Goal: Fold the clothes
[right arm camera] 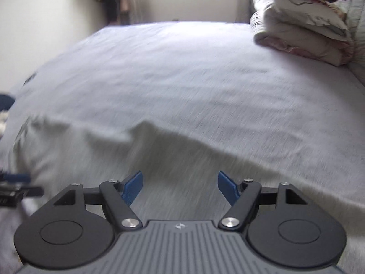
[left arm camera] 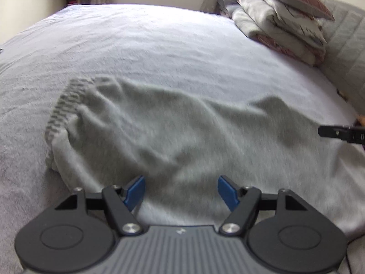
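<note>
Sweater (left arm camera: 173, 132) flat on bed (left arm camera: 136, 45), ribbed hem at left. My left tongs (left arm camera: 181, 190) & right tongs (right arm camera: 180, 186) both spread w/ nothing pinched.

Bed (left arm camera: 148, 52) with a pale, lightly wrinkled sheet. Grey sweater (left arm camera: 173, 132) lies spread flat on the near part, ribbed hem to the left. Stack of folded bedding (left arm camera: 280, 22) sits at the far right corner, well apart from it.
</note>
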Motion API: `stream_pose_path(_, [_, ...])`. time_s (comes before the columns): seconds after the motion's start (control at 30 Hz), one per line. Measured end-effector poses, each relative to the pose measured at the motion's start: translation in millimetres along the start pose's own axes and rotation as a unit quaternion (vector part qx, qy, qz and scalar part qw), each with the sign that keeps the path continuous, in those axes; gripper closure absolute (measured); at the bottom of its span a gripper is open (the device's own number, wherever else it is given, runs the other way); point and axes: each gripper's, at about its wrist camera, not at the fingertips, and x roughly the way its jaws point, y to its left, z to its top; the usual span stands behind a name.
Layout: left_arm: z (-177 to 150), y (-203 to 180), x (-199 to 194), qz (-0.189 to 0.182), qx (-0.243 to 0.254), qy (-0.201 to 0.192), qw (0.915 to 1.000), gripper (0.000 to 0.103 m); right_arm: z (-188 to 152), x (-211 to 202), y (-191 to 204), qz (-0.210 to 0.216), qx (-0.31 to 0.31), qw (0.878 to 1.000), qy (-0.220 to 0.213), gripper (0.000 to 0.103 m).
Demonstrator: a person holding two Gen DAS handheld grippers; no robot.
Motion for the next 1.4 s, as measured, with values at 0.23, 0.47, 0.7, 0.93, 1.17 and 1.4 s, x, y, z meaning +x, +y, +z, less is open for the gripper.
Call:
stream_pose_path(0.23, [18,13,13,-0.008,-0.054,0.012,0.9984,0.030,13,20,-13,0.059,0.019,0.998,0.003,0.028])
stream_pose_path(0.47, [9,-8,20,0.020,0.007,0.006,0.9998,0.025,52,54,20,0.108,-0.046,0.993,-0.025,0.027])
stream_pose_path(0.7, [7,-8,22,0.017,0.023,0.002,0.9996,0.023,17,57,43,0.181,-0.153,0.970,0.050,0.028])
stream_pose_path(0.93, [7,-10,23,0.020,0.020,0.003,0.9996,0.020,17,51,46,0.187,-0.163,0.968,0.042,0.028])
stream_pose_path(1.17, [8,-9,23,0.020,0.019,0.005,0.9996,0.019,40,68,17,0.216,-0.064,0.974,0.033,0.028])
stream_pose_path(1.4, [8,-11,24,0.019,0.023,0.006,0.9995,0.019,56,114,17,0.302,-0.025,0.943,0.134,0.020])
